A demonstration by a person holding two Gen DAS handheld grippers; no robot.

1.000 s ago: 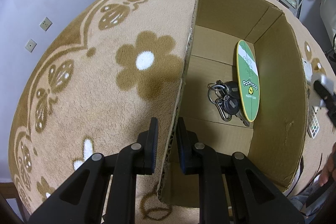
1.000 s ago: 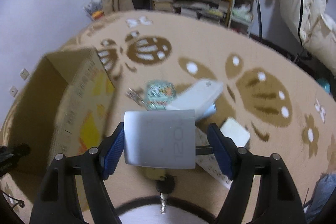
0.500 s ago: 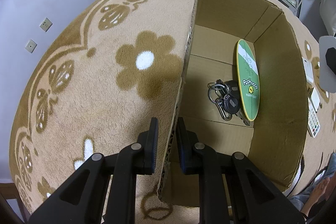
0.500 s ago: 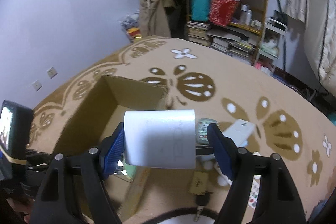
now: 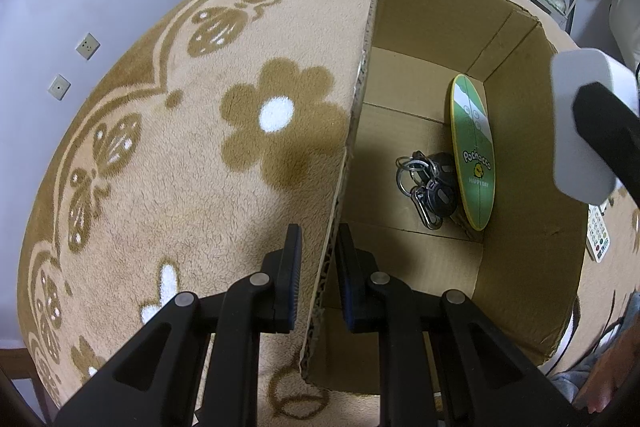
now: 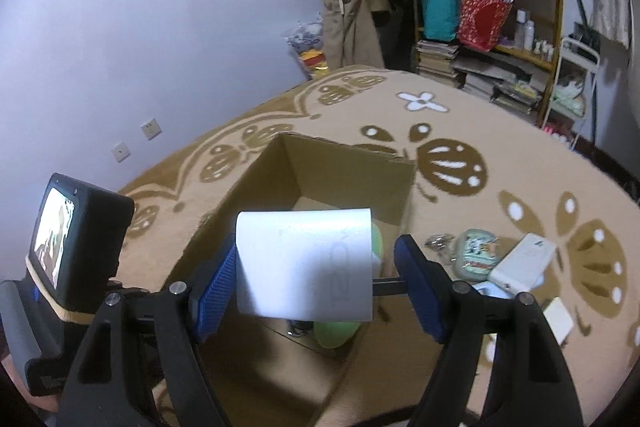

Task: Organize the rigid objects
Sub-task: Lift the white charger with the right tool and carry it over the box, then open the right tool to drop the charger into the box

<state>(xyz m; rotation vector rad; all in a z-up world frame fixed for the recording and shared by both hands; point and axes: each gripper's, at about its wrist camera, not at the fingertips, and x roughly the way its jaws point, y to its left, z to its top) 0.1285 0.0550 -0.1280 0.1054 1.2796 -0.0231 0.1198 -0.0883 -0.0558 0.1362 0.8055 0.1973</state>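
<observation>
So nearest the left wrist cam, the left gripper (image 5: 318, 267) is pinched nearly shut on the near wall of the cardboard box (image 5: 524, 247), one pad outside on the carpet side and one inside, just steadying it. That hand hasn't budged over the last second.

The change is all on the right. A second ago the right gripper (image 6: 316, 283) was low over the loose clutter with the white power bank (image 6: 304, 263) between its blue pads; now it has swung up and across, so the open box sits dead ahead at 12 o'clock behind the block. The jaws stand wide, same as before, with the power bank between them. The left pad is against its edge, while on the right I see a gap with a thin rod crossing it, so I can't say how firm that side is. In the left view the same block has come in over the far box wall at about 3 o'clock.

Inside the box: a bunch of keys (image 5: 428, 187) and a green Pochacco board (image 5: 474, 159) leaning on the right wall.

Farther out, at 2 to 3 o'clock on the floral carpet (image 6: 500, 115), a patterned pouch (image 6: 478, 253) and a white box (image 6: 524, 263) still wait.

My read: it's nearly ready to drop in, with free floor left of the keys.
</observation>
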